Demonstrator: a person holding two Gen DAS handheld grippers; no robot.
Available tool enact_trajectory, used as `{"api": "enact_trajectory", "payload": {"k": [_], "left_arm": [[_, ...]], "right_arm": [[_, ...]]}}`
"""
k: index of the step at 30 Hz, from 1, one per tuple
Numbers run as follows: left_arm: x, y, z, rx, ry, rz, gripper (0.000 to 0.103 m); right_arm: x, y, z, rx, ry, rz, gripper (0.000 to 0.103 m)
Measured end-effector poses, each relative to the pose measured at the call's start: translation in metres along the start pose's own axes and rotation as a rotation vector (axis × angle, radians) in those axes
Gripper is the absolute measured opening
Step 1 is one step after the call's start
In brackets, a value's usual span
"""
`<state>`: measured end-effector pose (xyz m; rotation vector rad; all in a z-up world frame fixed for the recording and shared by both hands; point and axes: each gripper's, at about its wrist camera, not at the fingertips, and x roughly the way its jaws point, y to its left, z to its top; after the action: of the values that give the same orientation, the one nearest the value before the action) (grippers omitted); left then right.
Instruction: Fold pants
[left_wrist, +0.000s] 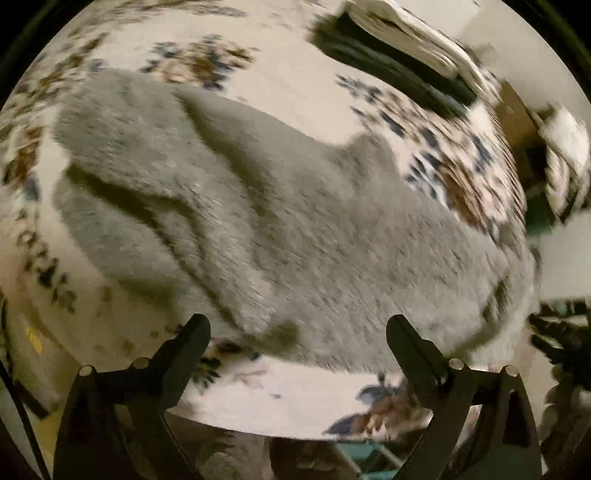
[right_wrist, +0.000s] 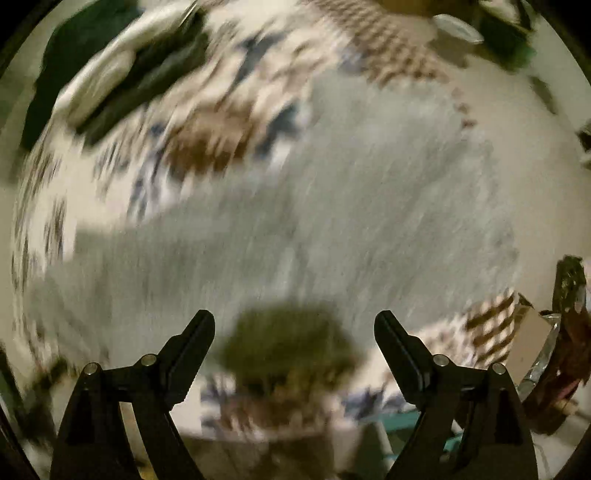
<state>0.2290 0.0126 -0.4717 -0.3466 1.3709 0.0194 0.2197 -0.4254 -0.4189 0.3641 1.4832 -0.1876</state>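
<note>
Looking through the left wrist view, we see the grey fleecy pants (left_wrist: 280, 229) lying rumpled on a table (left_wrist: 303, 402) covered with a flowered cloth, with deep creases across the fabric and their near edge close to the table's front. Our left gripper (left_wrist: 297, 328) hovers just above that near edge, its fingers spread wide and holding nothing. A stack of folded clothes (left_wrist: 399, 48) sits at the far side.

Turning to the right wrist view, everything is heavily blurred, but the pants (right_wrist: 332, 206) fill the middle and our right gripper (right_wrist: 294, 325) also hangs over them with fingers wide and empty. We judge the folding barely begun: the pants still need smoothing, and we cannot tell whether any fold is made.
</note>
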Motion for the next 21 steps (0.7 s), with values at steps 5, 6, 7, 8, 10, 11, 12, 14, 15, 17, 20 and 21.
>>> {"api": "enact_trajectory", "payload": {"k": [5, 6, 7, 8, 10, 11, 12, 14, 15, 17, 20, 21], "left_arm": [[0.013, 0.003, 0.009, -0.019, -0.042, 0.146, 0.097], [0.016, 0.003, 0.011, -0.018, -0.052, 0.160, 0.097], [0.018, -0.001, 0.015, -0.011, -0.066, 0.166, 0.097], [0.017, -0.003, 0.015, -0.004, -0.071, 0.173, 0.097], [0.012, -0.007, 0.017, 0.006, -0.087, 0.169, 0.097], [0.009, -0.009, 0.016, 0.010, -0.098, 0.165, 0.097], [0.007, -0.012, 0.015, 0.009, -0.105, 0.158, 0.097], [0.005, -0.016, 0.012, 0.003, -0.106, 0.137, 0.097], [0.006, -0.017, 0.011, -0.002, -0.104, 0.134, 0.097], [0.010, -0.020, 0.007, -0.014, -0.095, 0.123, 0.097], [0.017, -0.020, 0.001, -0.026, -0.070, 0.111, 0.097], [0.018, -0.020, 0.000, -0.025, -0.067, 0.111, 0.097]], "right_arm": [[0.049, 0.000, 0.106, 0.081, -0.056, -0.154, 0.090], [0.064, 0.002, 0.119, 0.064, -0.033, -0.239, 0.087], [0.078, 0.004, 0.127, 0.035, -0.001, -0.317, 0.055], [0.086, 0.003, 0.131, 0.035, 0.034, -0.368, 0.011], [0.063, -0.022, 0.120, 0.171, -0.030, -0.274, 0.013], [0.043, -0.040, 0.109, 0.252, -0.087, -0.239, 0.013], [0.024, -0.059, 0.094, 0.332, -0.138, -0.224, 0.013], [-0.005, -0.107, 0.057, 0.499, -0.193, -0.209, 0.013], [-0.007, -0.132, 0.038, 0.586, -0.178, -0.200, 0.013], [0.016, -0.170, 0.011, 0.691, -0.110, -0.088, 0.037], [0.054, -0.193, -0.018, 0.775, 0.000, 0.067, 0.084], [0.053, -0.196, -0.027, 0.817, -0.016, 0.094, 0.084]]}}
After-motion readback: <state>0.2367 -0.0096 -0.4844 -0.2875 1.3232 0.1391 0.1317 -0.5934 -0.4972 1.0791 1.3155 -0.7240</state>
